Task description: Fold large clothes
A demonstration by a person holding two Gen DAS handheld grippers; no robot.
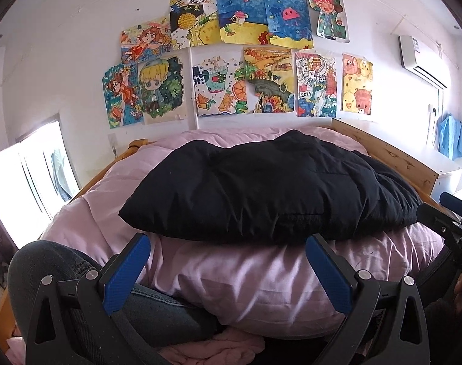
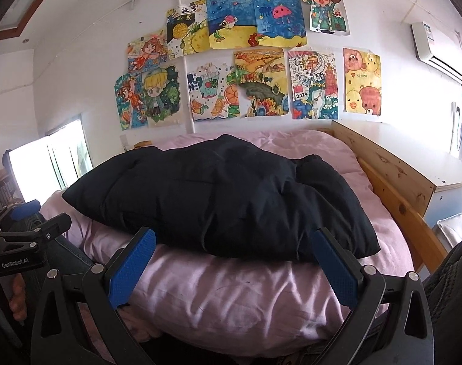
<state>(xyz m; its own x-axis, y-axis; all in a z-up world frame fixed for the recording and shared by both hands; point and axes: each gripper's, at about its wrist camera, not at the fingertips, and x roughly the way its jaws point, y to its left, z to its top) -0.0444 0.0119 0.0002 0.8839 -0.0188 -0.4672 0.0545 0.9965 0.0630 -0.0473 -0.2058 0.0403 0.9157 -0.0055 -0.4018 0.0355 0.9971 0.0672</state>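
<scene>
A black padded jacket (image 1: 270, 188) lies bunched on the pink duvet (image 1: 246, 279) of a wooden-framed bed (image 2: 392, 176), below wall drawings (image 1: 240, 57). Left gripper (image 1: 228, 270) and right gripper (image 2: 234, 267) hover short of it, jaws spread, empty.

I see a black padded jacket (image 1: 270, 188) folded into a thick, puffy bundle. It lies flat across the pink bedding (image 1: 246, 279), creased on top.

Black padded jacket (image 1: 270, 188) matt cloth; pink duvet (image 1: 246, 279) smooth, slight sheen; bed frame (image 2: 392, 164) knotty wood.
</scene>
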